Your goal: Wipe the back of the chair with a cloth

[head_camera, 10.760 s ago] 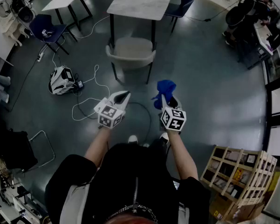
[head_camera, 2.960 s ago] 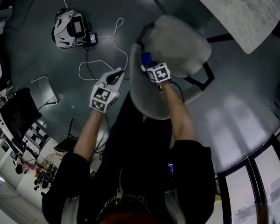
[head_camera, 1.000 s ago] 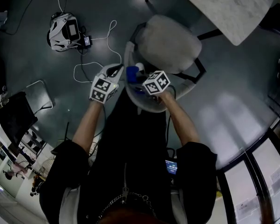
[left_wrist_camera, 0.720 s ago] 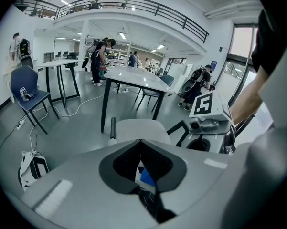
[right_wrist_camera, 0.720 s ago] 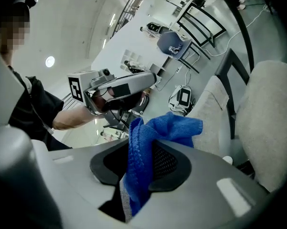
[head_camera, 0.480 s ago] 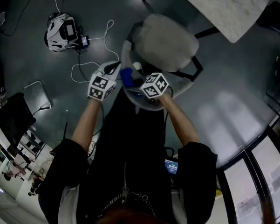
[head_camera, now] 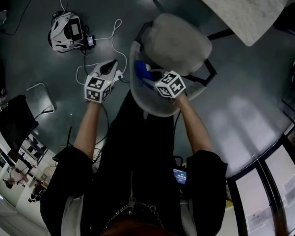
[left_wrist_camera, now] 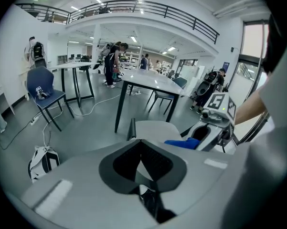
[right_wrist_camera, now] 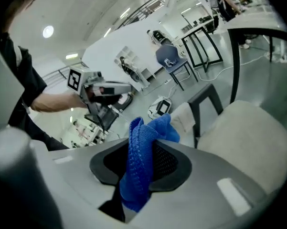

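Gripped cloth (head_camera: 140, 71) has slid along chair back (head_camera: 143, 101) left edge

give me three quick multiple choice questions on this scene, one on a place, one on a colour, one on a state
1. Where is the cloth?
A. on the floor by the cables
B. at the chair back, in the right gripper
C. on the table

2. What colour is the cloth?
A. blue
B. red
C. white

3. How do the left gripper's jaws stand?
A. shut on the cloth
B. together, nothing between them
C. wide round a chair leg

Answers:
1 B, the head view shows it at the back's top rim, at the right gripper's tip.
2 A, the right gripper view shows blue knit between its jaws.
3 B, the left gripper view shows them closed and empty.
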`<action>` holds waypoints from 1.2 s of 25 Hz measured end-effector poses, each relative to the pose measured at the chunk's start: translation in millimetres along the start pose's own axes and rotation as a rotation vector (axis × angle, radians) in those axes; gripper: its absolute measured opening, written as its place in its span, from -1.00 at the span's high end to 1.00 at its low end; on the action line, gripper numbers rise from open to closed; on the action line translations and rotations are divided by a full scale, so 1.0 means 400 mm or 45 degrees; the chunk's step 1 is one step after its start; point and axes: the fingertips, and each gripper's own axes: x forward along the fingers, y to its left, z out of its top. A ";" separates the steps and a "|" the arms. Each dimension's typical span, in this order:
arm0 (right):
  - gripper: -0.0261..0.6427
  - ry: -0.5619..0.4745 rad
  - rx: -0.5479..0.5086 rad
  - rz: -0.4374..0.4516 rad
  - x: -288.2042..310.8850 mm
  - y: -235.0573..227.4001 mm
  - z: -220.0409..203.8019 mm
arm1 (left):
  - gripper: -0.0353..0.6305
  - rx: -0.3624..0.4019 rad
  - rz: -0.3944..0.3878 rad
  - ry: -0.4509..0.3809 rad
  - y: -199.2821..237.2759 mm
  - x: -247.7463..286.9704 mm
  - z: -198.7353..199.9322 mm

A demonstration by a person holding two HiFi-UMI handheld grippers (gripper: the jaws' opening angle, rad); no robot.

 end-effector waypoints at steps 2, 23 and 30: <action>0.60 0.101 -0.051 -0.109 0.016 -0.079 -0.034 | 0.86 0.000 0.005 0.008 0.007 -0.004 -0.007; 0.60 0.394 0.324 -0.171 0.218 -0.186 -0.245 | 0.86 0.029 -0.084 0.103 -0.031 -0.028 -0.102; 0.60 0.334 0.440 -0.088 0.188 -0.141 -0.241 | 0.86 0.062 -0.119 0.107 -0.045 -0.015 -0.101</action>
